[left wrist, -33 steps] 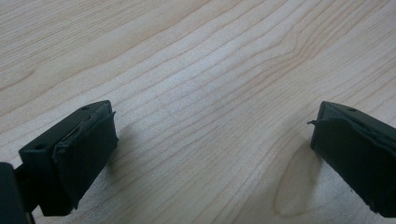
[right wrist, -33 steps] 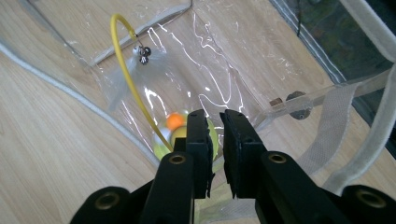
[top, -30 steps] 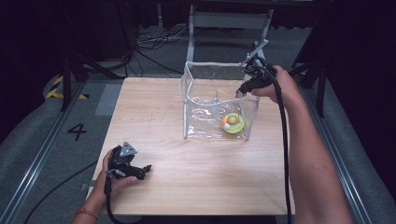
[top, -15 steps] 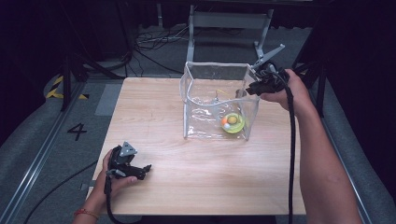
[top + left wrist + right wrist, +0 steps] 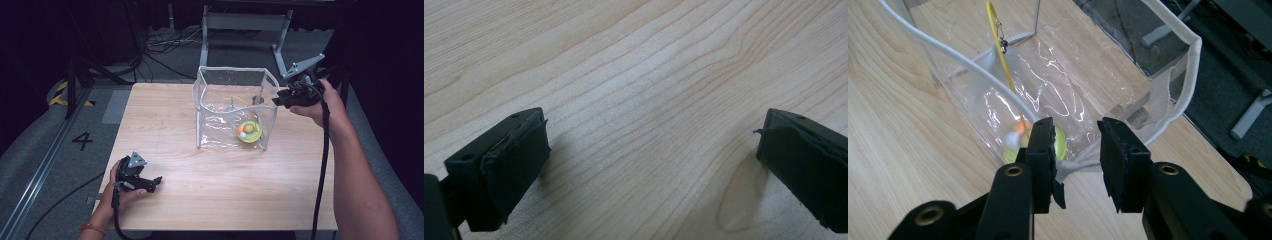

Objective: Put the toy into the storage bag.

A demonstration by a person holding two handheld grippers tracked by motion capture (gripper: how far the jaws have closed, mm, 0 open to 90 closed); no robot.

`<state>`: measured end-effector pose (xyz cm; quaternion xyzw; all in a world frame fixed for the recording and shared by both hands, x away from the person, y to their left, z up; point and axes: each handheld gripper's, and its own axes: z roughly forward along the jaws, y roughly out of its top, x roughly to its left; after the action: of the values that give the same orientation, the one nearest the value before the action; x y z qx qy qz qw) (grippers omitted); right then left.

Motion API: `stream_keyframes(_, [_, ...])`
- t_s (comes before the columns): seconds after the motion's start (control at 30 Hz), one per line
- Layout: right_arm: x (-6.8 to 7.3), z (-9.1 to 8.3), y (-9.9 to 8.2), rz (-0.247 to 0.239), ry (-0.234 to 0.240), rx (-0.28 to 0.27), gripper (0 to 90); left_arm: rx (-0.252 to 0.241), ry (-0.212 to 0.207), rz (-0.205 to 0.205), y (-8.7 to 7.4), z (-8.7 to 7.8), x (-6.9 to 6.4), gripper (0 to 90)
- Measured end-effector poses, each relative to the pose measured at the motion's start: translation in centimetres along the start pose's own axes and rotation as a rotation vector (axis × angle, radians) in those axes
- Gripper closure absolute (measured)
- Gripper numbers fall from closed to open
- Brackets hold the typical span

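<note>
High view: clear plastic bag [image 5: 235,112] stands upright near table [image 5: 165,130] far-right edge, small yellow-green dish [image 5: 249,132] inside. R gripper [image 5: 280,100] just beside bag's right rim, jaws just been opening, nothing btwn them. L gripper [image 5: 155,182] far off at near-left corner, jaws apart.

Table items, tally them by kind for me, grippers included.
Clear bag: 1
Green dish: 1
Small balls in it: 3
Grippers: 2, left gripper, right gripper
Total: 7
</note>
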<state>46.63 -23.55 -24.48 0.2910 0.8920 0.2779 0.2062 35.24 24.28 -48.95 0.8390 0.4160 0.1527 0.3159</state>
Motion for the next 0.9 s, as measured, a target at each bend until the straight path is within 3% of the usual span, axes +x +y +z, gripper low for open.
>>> stream_keyframes(0.1, [0.2, -0.4, -0.5, -0.009, 0.0, -0.009, 64.9, 0.0, 0.0, 0.0, 0.0, 0.0, 0.0, 0.7])
stream_keyframes(0.33, [0.9, -0.9, -1.4, -0.019, -0.013, -0.021, 51.7, 0.0, 0.0, 0.001, 0.0, 0.0, 0.0, 0.7])
stream_keyframes(0.53, [1.9, -1.6, -2.6, -0.032, -0.073, -0.065, 40.5, 0.0, 0.001, 0.0, 0.0, 0.0, 0.0, 0.7])
stream_keyframes(0.9, [3.5, -1.3, -5.1, -0.079, -0.101, -0.064, 32.4, 0.002, 0.0, -0.001, 0.0, 0.0, 0.0, 0.7])
